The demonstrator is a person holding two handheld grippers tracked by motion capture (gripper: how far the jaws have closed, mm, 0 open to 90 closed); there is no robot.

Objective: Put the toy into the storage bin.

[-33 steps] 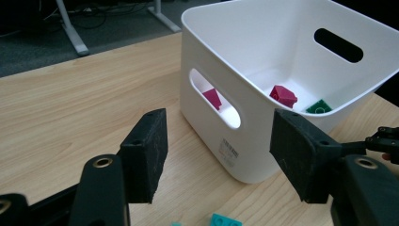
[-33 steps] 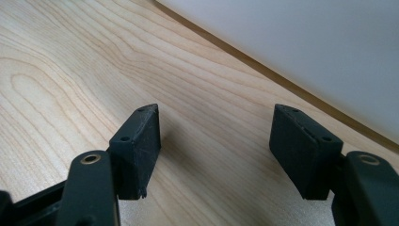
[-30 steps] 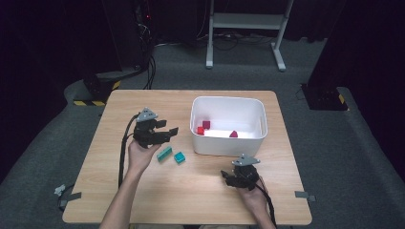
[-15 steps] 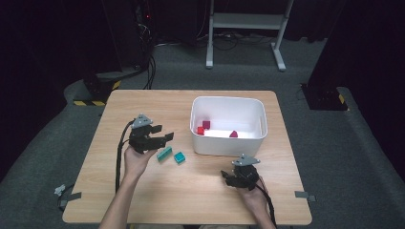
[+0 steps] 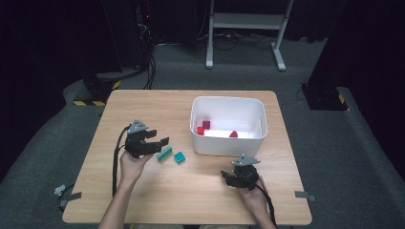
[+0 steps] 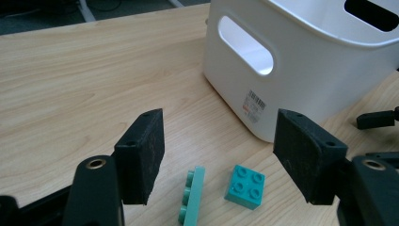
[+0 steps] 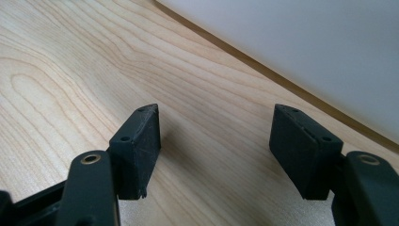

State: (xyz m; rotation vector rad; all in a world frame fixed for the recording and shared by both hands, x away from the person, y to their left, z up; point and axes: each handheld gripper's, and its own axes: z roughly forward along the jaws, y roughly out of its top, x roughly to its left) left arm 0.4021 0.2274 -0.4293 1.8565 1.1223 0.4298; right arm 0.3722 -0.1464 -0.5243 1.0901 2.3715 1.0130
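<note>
My left gripper [image 5: 161, 142] hovers low over the table [image 5: 143, 107], jaws spread and just widened, nothing pinched. Just ahead of its pads lie a flat teal plate [image 6: 192, 195] on edge and, right of it, a square teal four-stud brick [image 6: 244, 185]. Since a second ago this gripper has sunk toward them. Beyond stands the white bin [image 5: 228, 143]. My right gripper [image 5: 228, 175], jaws apart and empty, rests beside the bin's near wall, unmoved.

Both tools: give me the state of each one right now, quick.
Left tool: open, holding nothing; its jaws have just been opening, above two teal bricks on the table.
Right tool: open, holding nothing, near the white bin.
</note>
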